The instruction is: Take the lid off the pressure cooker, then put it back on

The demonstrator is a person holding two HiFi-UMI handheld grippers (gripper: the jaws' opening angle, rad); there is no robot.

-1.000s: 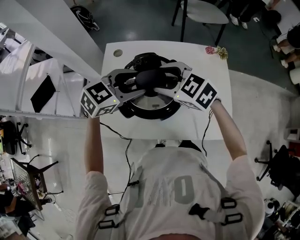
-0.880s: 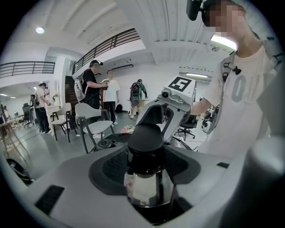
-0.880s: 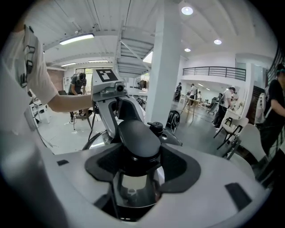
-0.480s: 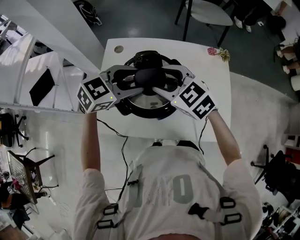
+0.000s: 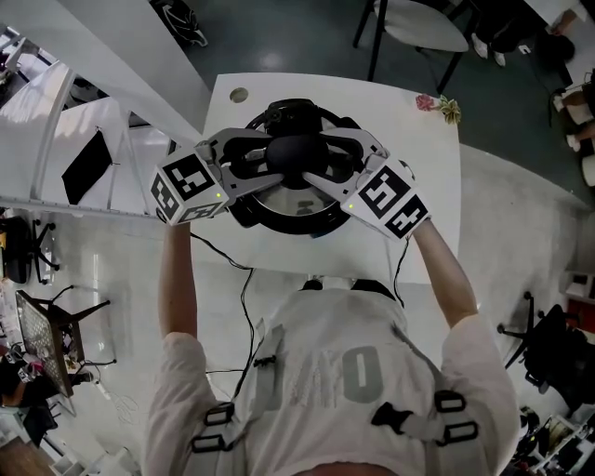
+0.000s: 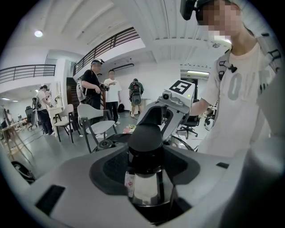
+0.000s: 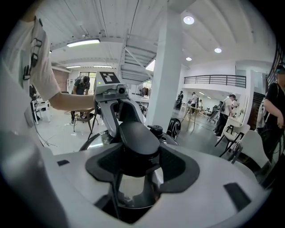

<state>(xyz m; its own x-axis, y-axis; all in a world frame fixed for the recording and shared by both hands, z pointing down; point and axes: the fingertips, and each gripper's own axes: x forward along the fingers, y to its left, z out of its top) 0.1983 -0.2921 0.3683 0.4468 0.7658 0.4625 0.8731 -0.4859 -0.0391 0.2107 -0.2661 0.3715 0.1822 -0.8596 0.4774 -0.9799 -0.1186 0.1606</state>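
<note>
A black pressure cooker point(image 5: 279, 221) stands in the middle of the white table point(image 5: 409, 232), and its shiny metal lid point(image 5: 296, 200) rests on it. The lid's black knob handle point(image 5: 297, 152) rises at the centre. My left gripper point(image 5: 279, 156) comes in from the left and my right gripper point(image 5: 321, 158) from the right. Both sets of jaws wrap the same knob. In the left gripper view the knob point(image 6: 144, 136) sits tight between the dark pads point(image 6: 111, 167). In the right gripper view the knob point(image 7: 138, 136) is likewise clasped between the pads point(image 7: 180, 167).
A pink flower-like item point(image 5: 435, 104) lies at the table's far right corner and a round hole point(image 5: 239, 95) is at the far left. A chair point(image 5: 418, 23) stands beyond the table. A cable point(image 5: 249, 288) hangs off the near edge. People stand in the background.
The right gripper has tilted slightly while staying on the knob. The left gripper, the lid and the cooker have not moved.
</note>
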